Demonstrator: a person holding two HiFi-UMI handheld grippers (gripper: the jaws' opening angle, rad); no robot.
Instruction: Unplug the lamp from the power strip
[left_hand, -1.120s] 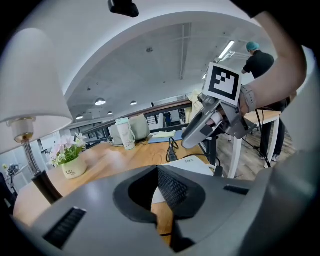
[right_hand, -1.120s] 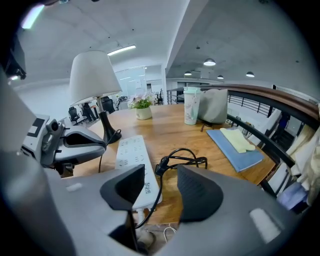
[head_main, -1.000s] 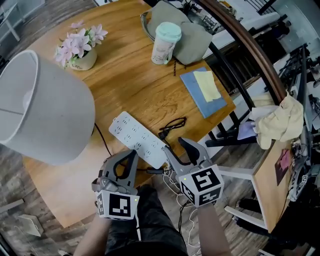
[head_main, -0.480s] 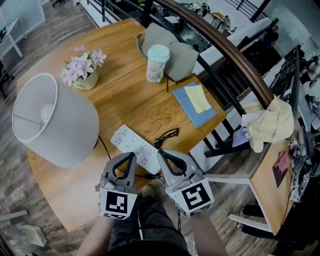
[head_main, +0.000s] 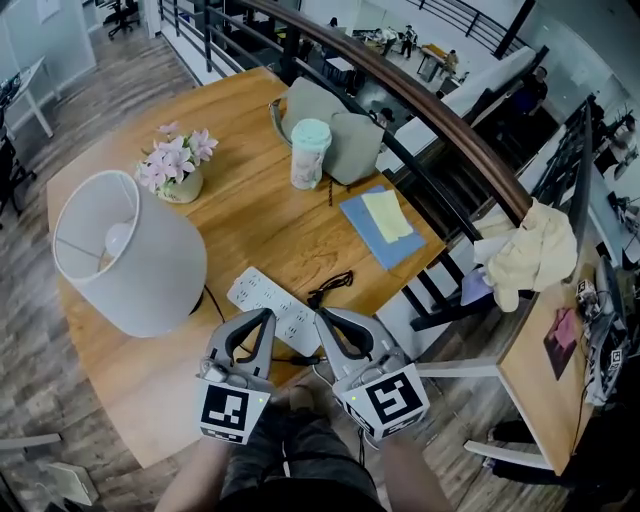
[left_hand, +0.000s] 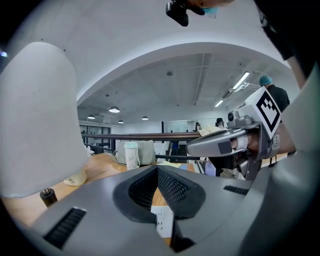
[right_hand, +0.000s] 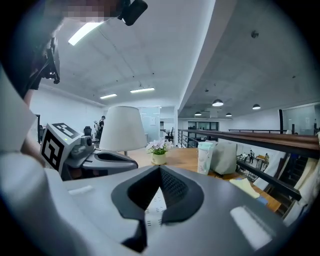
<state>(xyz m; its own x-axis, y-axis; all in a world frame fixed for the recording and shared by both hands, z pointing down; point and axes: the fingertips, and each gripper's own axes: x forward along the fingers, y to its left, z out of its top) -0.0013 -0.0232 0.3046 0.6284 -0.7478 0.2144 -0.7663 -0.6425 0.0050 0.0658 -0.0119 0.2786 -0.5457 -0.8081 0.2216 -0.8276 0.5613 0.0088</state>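
The lamp with its white shade (head_main: 130, 250) stands on the left of the round wooden table (head_main: 250, 200). A white power strip (head_main: 272, 308) lies near the table's front edge, with a looped black cord (head_main: 332, 284) beside its right end. Whether a plug sits in the strip I cannot tell. My left gripper (head_main: 264, 320) and right gripper (head_main: 324, 320) hover side by side over the near end of the strip, both shut with nothing in them. The left gripper view has the strip (left_hand: 164, 220) below the closed left gripper (left_hand: 157, 167). The right gripper view has the strip (right_hand: 155, 207) under the closed right gripper (right_hand: 160, 170).
A pot of pink flowers (head_main: 178, 165), a mint-lidded cup (head_main: 308, 152), a grey bag (head_main: 345, 130) and a blue folder with a yellow sheet (head_main: 385, 225) sit at the table's far side. A dark railing (head_main: 450, 130) runs behind. Cloth lies on a side table (head_main: 530, 255).
The right gripper's jaws stood apart a second ago and are now closed. Both grippers have lifted away from the table edge, and the head view has pulled back, showing more of the table.
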